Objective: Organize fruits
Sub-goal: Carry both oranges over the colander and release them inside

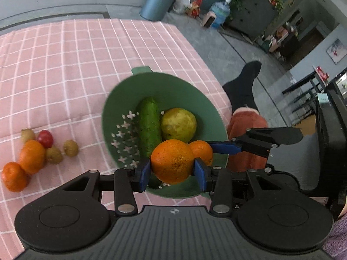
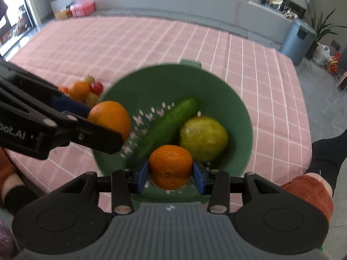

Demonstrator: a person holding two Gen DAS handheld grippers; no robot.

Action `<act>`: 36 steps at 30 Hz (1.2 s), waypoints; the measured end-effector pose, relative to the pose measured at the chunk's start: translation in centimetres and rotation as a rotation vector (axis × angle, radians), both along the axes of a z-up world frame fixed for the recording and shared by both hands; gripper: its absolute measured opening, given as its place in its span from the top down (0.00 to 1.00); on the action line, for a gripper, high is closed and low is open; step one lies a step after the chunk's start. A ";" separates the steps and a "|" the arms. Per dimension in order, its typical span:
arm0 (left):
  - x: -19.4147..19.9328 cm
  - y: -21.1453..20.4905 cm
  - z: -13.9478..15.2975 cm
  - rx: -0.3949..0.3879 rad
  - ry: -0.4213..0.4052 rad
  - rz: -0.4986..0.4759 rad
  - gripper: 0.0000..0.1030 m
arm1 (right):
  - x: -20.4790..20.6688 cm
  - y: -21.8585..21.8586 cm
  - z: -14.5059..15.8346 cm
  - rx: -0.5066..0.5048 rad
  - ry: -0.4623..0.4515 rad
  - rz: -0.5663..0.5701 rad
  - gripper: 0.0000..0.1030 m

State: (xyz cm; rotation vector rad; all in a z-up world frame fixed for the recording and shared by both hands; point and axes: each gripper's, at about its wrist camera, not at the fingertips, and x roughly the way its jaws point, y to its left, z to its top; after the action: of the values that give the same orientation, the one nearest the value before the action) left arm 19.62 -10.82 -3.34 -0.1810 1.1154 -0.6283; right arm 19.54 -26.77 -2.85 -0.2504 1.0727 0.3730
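Observation:
My left gripper [image 1: 172, 172] is shut on a large orange [image 1: 171, 161], held over the near rim of a green colander bowl [image 1: 164, 82]. My right gripper [image 2: 171, 174] is shut on a smaller mandarin [image 2: 171, 165], also above that bowl [image 2: 164, 75]. Inside the bowl lie a cucumber [image 1: 149, 123] and a yellow-green pear [image 1: 179, 124]. In the right wrist view the left gripper [image 2: 102, 125] comes in from the left with its orange [image 2: 110, 117]. In the left wrist view the right gripper's blue finger [image 1: 223, 148] touches the mandarin [image 1: 201, 150].
A pile of loose fruit [image 1: 32, 156] lies on the pink checked tablecloth [image 1: 65, 65] left of the bowl: mandarins, a red fruit and small brownish ones. A person's legs in black socks [image 1: 245, 86] are beside the table's right edge. A bin [image 1: 157, 0] stands beyond.

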 end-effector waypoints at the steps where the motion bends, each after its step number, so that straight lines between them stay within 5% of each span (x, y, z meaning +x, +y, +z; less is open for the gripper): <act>1: 0.2 -0.4 -0.3 0.007 0.014 -0.002 0.53 | 0.2 -0.1 -0.3 -0.014 0.013 0.011 0.61; 16: 1.9 -3.3 -3.0 0.088 0.087 -0.047 0.53 | 2.6 -0.5 -2.9 -0.037 0.122 0.089 0.60; 28: 1.7 -2.8 -2.7 0.065 0.091 -0.039 0.48 | 2.0 -0.2 -2.2 -0.085 0.096 0.097 0.53; 36: -0.2 0.0 0.4 0.046 0.011 -0.003 0.47 | 0.1 0.2 0.3 -0.085 0.018 0.069 0.51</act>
State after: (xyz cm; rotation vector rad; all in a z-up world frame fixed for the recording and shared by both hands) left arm 19.41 -10.81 -2.92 -0.1437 1.1394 -0.6041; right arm 19.65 -26.55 -2.58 -0.3612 1.1010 0.3920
